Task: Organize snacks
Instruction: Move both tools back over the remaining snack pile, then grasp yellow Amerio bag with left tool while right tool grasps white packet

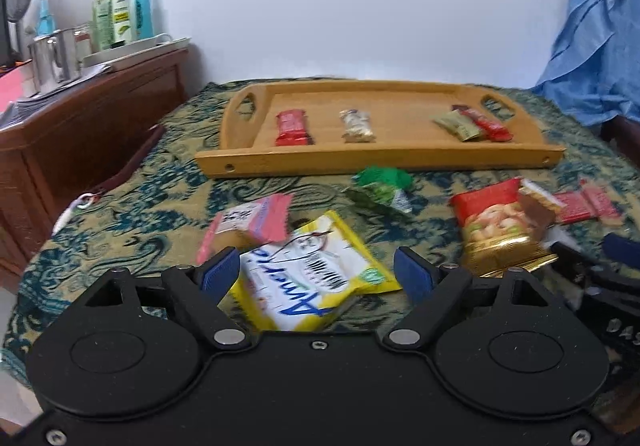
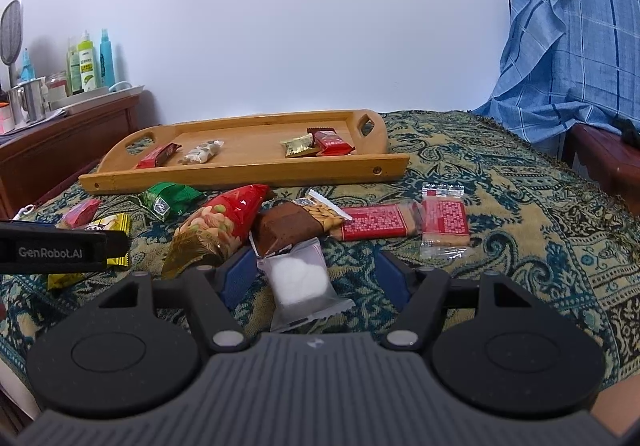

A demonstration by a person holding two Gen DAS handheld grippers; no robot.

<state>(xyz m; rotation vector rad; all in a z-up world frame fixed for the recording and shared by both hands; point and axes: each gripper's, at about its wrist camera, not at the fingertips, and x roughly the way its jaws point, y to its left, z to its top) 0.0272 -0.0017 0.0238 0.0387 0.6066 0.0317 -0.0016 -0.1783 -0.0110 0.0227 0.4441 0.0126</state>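
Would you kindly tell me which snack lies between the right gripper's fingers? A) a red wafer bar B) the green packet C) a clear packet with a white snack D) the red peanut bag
C: in the right wrist view the clear packet with a white snack lies between the open right gripper fingers, untouched.

The left wrist view is motion-blurred, so print on the tray's (image 1: 376, 160) snacks is unreadable. The yellow packet's (image 1: 308, 278) near end hides behind the gripper body.
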